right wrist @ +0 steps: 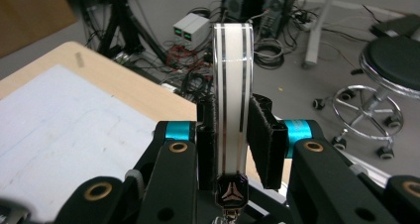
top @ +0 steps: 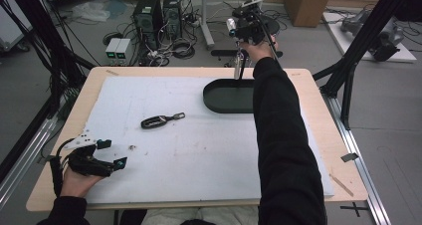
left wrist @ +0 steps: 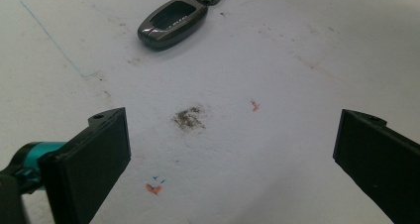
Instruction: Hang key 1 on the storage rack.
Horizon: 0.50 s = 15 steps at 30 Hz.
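White key fob (right wrist: 233, 105) is clamped edge-on between the right gripper's (right wrist: 233, 135) jaws, standing upright, held in the air past the far edge of the table (top: 318, 135); in the high view it hangs as a pale sliver (top: 238, 65) under the gripper (top: 240, 60). Fob is slim, glossy white, two dark stripes running its length, dark end cap with a small emblem at the bottom

Table: light wood top, covered by a big white mat (top: 199, 150), matte, scuffed, with small stains and faint pen marks (left wrist: 188, 117)

Right arm: black sleeve (top: 283, 155) stretched fully forward across the table, hand wrapped round the gripper body at the far edge

Black oval tray (top: 226, 96), shallow rim, smooth, sits at the far side of the mat just below the right gripper; the sleeve covers its right end

Left gripper (top: 110, 154) rests low at the near-left corner of the mat, hand underneath, jaws spread wide, nothing between them; flat black pads, teal fittings

Second key fob (top: 155, 121), dark glossy grey, rounded oblong with a small metal loop end, lies flat mid-mat, well ahead of the left jaws (left wrist: 172, 23)
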{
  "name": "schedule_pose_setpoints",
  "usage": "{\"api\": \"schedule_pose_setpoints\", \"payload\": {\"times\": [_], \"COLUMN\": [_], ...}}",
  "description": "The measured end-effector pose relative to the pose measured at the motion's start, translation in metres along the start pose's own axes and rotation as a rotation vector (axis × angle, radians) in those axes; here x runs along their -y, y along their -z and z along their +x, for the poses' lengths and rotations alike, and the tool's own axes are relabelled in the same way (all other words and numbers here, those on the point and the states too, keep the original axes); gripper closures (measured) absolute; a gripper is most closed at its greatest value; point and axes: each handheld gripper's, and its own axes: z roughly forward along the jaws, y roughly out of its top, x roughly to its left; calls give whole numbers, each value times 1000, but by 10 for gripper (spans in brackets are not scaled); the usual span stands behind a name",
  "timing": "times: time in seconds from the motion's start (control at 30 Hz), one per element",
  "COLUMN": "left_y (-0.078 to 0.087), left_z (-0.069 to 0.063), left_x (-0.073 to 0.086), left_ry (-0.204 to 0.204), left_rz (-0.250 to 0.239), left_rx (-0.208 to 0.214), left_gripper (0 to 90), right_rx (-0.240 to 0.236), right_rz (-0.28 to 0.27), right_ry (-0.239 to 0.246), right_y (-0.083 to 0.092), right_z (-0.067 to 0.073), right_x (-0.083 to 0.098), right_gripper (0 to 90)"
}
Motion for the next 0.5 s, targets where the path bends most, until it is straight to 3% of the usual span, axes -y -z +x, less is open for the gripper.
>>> {"api": "schedule_pose_setpoints", "payload": {"times": [0.13, 0.37, 0.4, 0.5], "left_y": [-1, 0, 0, -1], "left_z": [0, 0, 0, 0], "left_x": [0, 0, 0, 0], "left_ry": [-2, 0, 0, -2], "left_rz": [6, 8, 8, 7], "left_rx": [3, 1, 2, 2], "left_gripper": [17, 17, 17, 17], "right_rx": [-9, -5, -9, -25], "right_rz": [-29, -19, -19, -40], "right_ry": [-92, -114, -125, -141], "right_y": [-5, -14, -14, -11], "right_z": [-7, -7, -7, -10], "right_x": [3, 10, 12, 16], "right_gripper": [751, 742, 722, 492]}}
